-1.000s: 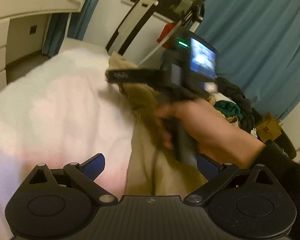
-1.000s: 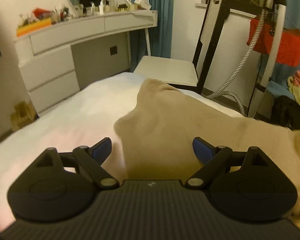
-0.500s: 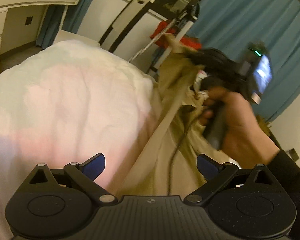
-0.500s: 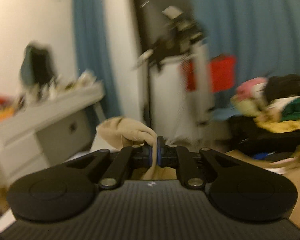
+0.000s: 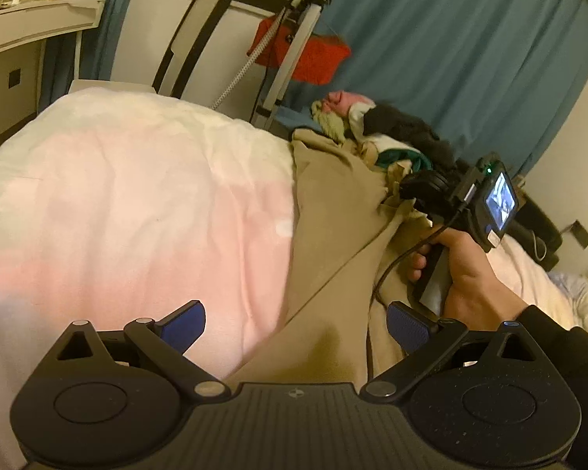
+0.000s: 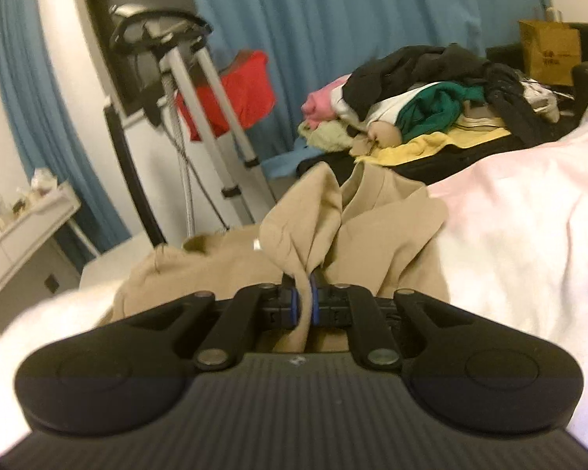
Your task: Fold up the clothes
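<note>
A tan garment (image 5: 333, 211) lies on the pink-white bed cover (image 5: 137, 196), partly folded over itself. My left gripper (image 5: 296, 327) is open low over its near end, with cloth below the fingers and nothing pinched. Held by a hand, my right gripper (image 5: 405, 192) sits to the right at the garment's far edge. In the right wrist view a bunched fold of the tan garment (image 6: 384, 235) is pinched between the pads of the right gripper (image 6: 303, 301). Its jaws are opening slightly and the cloth is still between them.
A pile of mixed clothes (image 6: 423, 94) lies beyond the bed by the blue curtain. A garment steamer stand (image 6: 200, 117) with a red cloth (image 6: 235, 90) stands at the far left. A white dresser (image 5: 27, 19) is on the left, a paper bag (image 6: 548, 51) at the far right.
The right gripper shut on the tan garment's edge and swung it to the right, folding the cloth over itself. The left gripper shifted a little and stayed open.
</note>
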